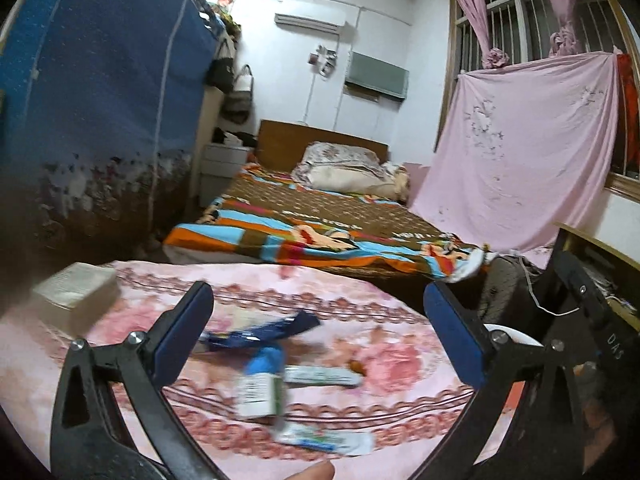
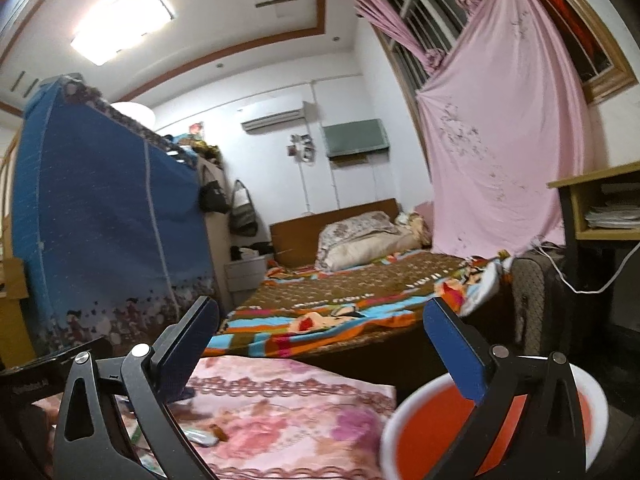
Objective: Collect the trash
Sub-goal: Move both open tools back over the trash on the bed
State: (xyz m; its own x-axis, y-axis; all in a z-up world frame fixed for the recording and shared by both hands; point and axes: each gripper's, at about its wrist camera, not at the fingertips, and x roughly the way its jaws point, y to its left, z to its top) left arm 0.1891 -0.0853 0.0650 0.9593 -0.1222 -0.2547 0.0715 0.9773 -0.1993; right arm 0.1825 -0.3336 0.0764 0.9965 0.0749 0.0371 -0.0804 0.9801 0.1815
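Trash lies on a pink floral cloth (image 1: 360,304): a dark blue wrapper (image 1: 276,328), a blue-and-white small box (image 1: 260,384), a white-green tube (image 1: 320,376) and a flat white-green packet (image 1: 324,438). My left gripper (image 1: 320,312) is open and empty above them. My right gripper (image 2: 320,328) is open and empty, over the cloth's right edge (image 2: 280,400). An orange bin with a white rim (image 2: 424,436) stands at the lower right, partly behind my right finger. A small brown scrap (image 2: 220,432) lies on the cloth.
A white box (image 1: 76,288) sits at the cloth's left. Beyond is a bed with a striped blanket (image 1: 304,232), a blue fabric wardrobe (image 1: 100,100) at left, a pink sheet (image 1: 520,152) hung at right, and a wooden desk (image 2: 600,208) with a cable.
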